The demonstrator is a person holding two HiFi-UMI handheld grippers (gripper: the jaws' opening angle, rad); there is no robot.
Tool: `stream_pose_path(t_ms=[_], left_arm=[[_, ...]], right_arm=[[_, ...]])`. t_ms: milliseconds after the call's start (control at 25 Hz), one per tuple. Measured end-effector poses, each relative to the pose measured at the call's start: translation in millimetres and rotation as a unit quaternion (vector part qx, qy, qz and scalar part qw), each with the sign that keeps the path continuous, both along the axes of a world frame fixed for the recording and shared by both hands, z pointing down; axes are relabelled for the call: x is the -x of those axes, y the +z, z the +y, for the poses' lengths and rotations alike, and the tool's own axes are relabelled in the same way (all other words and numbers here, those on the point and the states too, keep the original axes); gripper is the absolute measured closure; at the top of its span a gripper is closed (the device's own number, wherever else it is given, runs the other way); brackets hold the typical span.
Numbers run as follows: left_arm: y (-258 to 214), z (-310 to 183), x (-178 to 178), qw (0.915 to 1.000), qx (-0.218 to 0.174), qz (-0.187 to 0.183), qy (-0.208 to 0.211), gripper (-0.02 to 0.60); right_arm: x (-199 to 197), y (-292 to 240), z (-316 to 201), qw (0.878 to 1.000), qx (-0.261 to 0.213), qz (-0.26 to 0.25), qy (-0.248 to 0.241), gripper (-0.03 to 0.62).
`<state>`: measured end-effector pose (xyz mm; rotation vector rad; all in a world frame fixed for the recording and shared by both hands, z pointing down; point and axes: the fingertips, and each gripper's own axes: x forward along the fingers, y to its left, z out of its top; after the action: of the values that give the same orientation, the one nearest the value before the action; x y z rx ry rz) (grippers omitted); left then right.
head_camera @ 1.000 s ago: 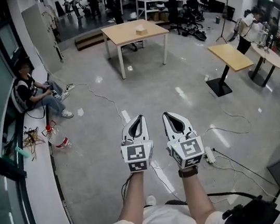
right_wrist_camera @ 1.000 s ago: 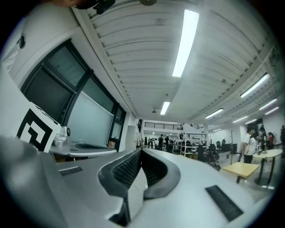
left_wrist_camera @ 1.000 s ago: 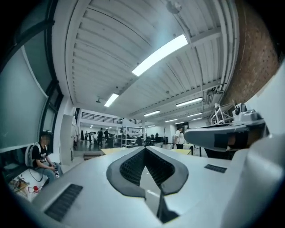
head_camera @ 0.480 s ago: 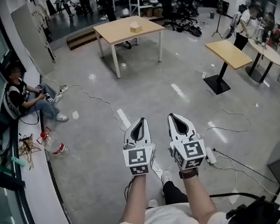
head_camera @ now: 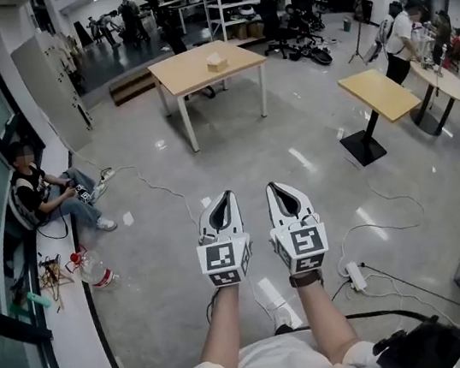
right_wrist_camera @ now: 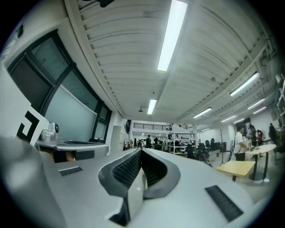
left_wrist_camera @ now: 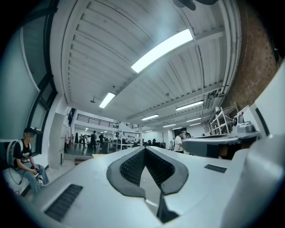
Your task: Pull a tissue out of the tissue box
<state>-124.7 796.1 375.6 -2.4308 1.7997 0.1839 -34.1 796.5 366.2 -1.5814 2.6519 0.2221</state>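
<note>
Fingers on left gripper (head_camera: 229, 194) and right gripper (head_camera: 273, 187) clenched empty; tissue box (head_camera: 217, 61) on table (head_camera: 182, 69).

Both grippers have advanced over the floor: the wooden table (head_camera: 185, 66) with the tissue box (head_camera: 216, 60) sits slightly nearer ahead of the left gripper (head_camera: 228, 196) and right gripper (head_camera: 272, 188). The seated person (head_camera: 37, 196) and the bottle (head_camera: 93, 272) left of the left gripper have dropped back beside it.

left hand-held gripper (head_camera: 231, 196): white shell, dark grey bumpy pads (left_wrist_camera: 132, 167), cube (head_camera: 225, 263) with black-and-white squares | right hand-held gripper (head_camera: 272, 189): looks the same | right wrist: dark band (head_camera: 306, 278) | clothes: white top (head_camera: 267, 363), bottom middle of the frame
</note>
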Motion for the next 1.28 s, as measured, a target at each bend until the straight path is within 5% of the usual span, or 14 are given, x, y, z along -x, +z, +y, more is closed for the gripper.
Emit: stream_pose_path(t_ms=[280, 520, 1040, 1280], left_arm=[[2.3, -74.2, -61.3, 0.9999, -0.004, 0.008, 0.007, 0.583], [28.7, -112.6, -104.6, 0.9995, 0.023, 0.004, 0.021, 0.583], [63.7, -231.6, -242.9, 0.9861, 0.048, -0.004, 0.159, 0.583], [68.0, -313.9, -311.1, 0.9764, 0.063, 0.026, 0.205, 0.583]], right_arm=[[-46.5, 19.3, -62.7, 1.000, 0.017, -0.020, -0.016, 0.592], [-109.6, 24.7, -91.4, 1.000, 0.012, -0.005, 0.024, 0.592], [-250.9, 57.1, -189.2, 0.986, 0.033, -0.011, 0.165, 0.591], [-313.3, 54.4, -254.7, 0.976, 0.038, 0.006, 0.214, 0.592]])
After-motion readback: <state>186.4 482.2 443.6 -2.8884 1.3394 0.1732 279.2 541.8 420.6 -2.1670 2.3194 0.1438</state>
